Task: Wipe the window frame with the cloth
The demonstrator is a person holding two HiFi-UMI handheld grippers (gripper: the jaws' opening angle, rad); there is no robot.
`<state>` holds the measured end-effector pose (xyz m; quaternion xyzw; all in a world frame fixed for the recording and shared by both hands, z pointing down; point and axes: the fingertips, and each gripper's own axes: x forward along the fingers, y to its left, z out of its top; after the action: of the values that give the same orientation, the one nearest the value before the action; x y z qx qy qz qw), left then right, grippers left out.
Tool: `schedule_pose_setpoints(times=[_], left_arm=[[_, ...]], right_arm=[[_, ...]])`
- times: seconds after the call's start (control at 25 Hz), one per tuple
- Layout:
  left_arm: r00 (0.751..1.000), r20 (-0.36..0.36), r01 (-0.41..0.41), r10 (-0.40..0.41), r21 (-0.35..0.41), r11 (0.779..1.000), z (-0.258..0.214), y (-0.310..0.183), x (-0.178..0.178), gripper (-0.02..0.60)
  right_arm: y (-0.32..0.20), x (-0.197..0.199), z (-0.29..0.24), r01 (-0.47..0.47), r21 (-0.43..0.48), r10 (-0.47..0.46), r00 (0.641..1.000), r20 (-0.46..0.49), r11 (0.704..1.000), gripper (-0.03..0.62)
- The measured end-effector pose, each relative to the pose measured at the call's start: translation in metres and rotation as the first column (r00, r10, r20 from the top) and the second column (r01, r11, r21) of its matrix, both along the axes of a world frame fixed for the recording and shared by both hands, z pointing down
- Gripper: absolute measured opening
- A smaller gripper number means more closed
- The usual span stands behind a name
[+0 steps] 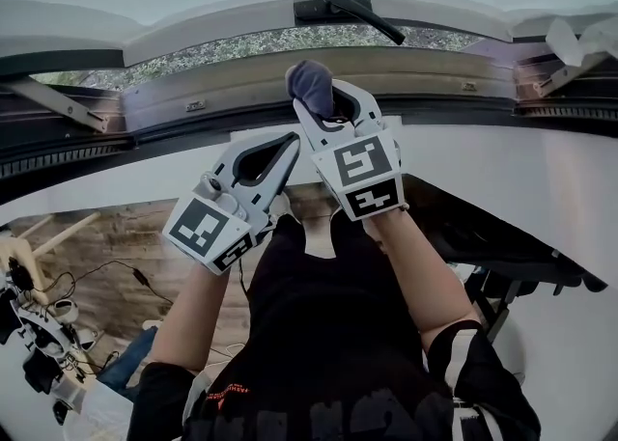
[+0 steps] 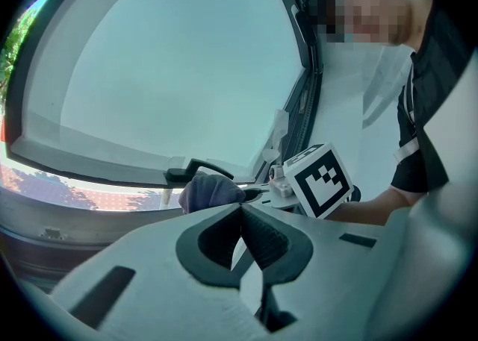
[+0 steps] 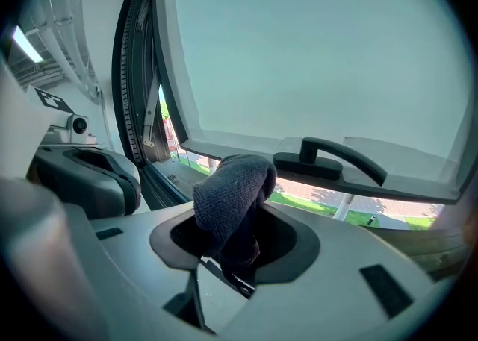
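A dark grey-blue cloth [image 1: 311, 85] is bunched in my right gripper [image 1: 323, 111], which is shut on it and holds it up close to the lower window frame [image 1: 232, 87]. In the right gripper view the cloth [image 3: 231, 198] bulges out between the jaws, just below the black window handle [image 3: 328, 159]. My left gripper [image 1: 290, 145] sits lower and to the left, jaws shut with nothing in them. From the left gripper view the cloth [image 2: 209, 190] and the right gripper's marker cube [image 2: 320, 180] show ahead.
The open window sash [image 1: 290, 14] with its black handle [image 1: 365, 16] tilts above the frame. A metal stay arm [image 1: 58, 104] is at the left, another at the right [image 1: 570, 72]. A dark chair [image 1: 502, 246] stands at right; cables and gear [image 1: 39, 323] lie at lower left.
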<state>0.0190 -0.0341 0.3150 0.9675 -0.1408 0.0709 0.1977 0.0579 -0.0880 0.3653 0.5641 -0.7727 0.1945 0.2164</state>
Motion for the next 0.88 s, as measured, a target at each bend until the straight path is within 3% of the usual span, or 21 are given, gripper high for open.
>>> schedule_pose_setpoints(times=[0.88], left_arm=[[0.996, 0.022, -0.092, 0.092, 0.012, 0.996, -0.002, 0.019, 0.067, 0.02]], right_arm=[[0.022, 0.077, -0.001, -0.102, 0.015, 0.102, 0.995, 0.019, 0.995, 0.156]])
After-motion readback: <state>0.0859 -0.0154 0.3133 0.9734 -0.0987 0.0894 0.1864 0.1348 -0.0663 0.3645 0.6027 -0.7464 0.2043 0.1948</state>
